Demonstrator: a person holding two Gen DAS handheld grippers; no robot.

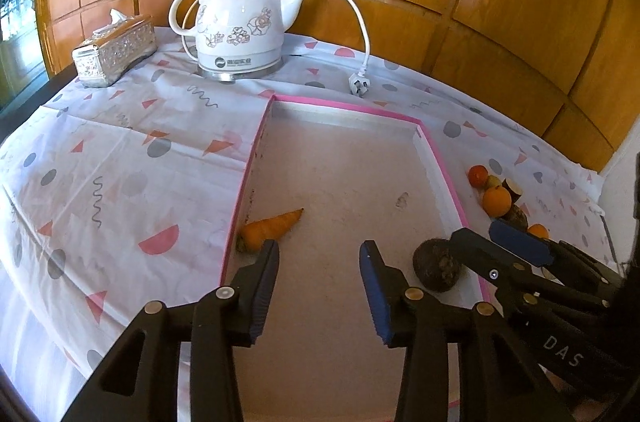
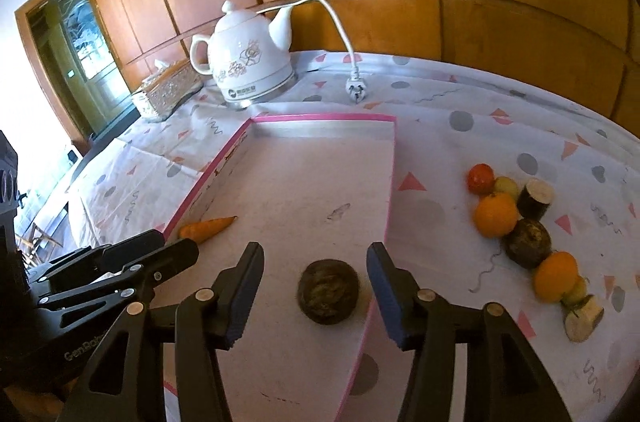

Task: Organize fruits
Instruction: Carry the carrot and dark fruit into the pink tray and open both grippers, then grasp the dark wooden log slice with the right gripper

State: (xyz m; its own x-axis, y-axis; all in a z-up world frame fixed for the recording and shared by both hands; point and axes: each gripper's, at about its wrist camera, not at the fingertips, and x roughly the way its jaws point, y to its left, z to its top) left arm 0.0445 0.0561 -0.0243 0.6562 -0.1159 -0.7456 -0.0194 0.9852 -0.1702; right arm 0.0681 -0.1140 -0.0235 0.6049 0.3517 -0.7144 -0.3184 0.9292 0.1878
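Carrot (image 1: 269,229) against tray rim (image 1: 240,198)

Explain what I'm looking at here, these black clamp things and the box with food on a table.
Those clamps are two hand-held grippers; a person carries one in each hand, each with a camera looking along its jaws. One picture is from the left gripper, the other from the right gripper. Both stand open and hold nothing. On the cloth sits a pink-edged box holding a carrot and a dark round fruit. More fruit lies in a row right of the box. Behind are a kettle and a tissue box.
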